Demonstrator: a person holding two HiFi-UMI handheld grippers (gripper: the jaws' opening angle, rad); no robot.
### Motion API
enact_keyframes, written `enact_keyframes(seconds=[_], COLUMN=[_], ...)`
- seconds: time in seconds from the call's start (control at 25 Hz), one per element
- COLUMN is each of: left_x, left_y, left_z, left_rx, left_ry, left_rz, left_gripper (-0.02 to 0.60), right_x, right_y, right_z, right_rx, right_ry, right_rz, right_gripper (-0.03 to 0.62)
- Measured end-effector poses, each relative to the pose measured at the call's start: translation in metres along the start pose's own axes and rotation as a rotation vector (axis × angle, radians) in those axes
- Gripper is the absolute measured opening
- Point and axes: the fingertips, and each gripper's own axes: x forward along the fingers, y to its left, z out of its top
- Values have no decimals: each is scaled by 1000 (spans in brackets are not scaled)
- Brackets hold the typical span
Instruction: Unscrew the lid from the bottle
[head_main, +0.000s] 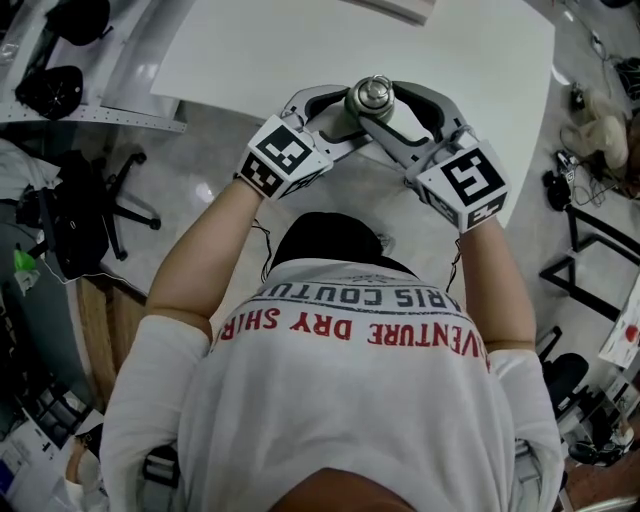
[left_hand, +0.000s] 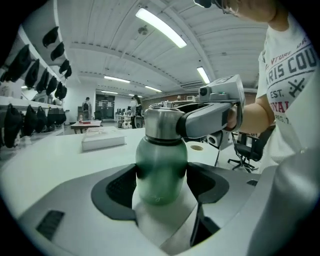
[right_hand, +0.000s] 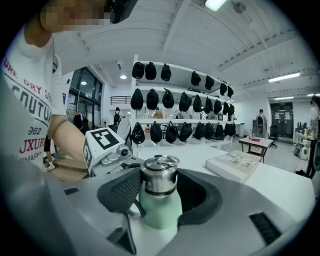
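A bottle with a pale green body (left_hand: 161, 170) and a steel lid (right_hand: 159, 181) stands upright at the near edge of the white table (head_main: 300, 50). My left gripper (left_hand: 161, 186) is shut on the green body, its dark pads pressing both sides. My right gripper (right_hand: 160, 194) is shut on the steel lid, with the ring on top of the lid standing above the pads. In the head view the lid (head_main: 371, 97) shows from above between the left gripper (head_main: 343, 115) and the right gripper (head_main: 397, 110), which meet around it from either side.
A flat white box (right_hand: 235, 165) lies on the table beyond the bottle. Shelves with several black bags (right_hand: 175, 100) line the far wall. An office chair (head_main: 110, 200) stands on the floor to the left of the person.
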Motion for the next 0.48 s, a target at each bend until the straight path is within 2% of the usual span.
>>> enact_keyframes(seconds=[0.48], left_x=[-2], left_y=[7], left_z=[-2], left_rx=[173], left_ry=[99], left_rz=[-322], left_gripper=[328], right_x=[7], right_y=[-2], right_z=[3], right_rx=[-78], right_ry=[16], right_rz=[257], right_gripper=[230])
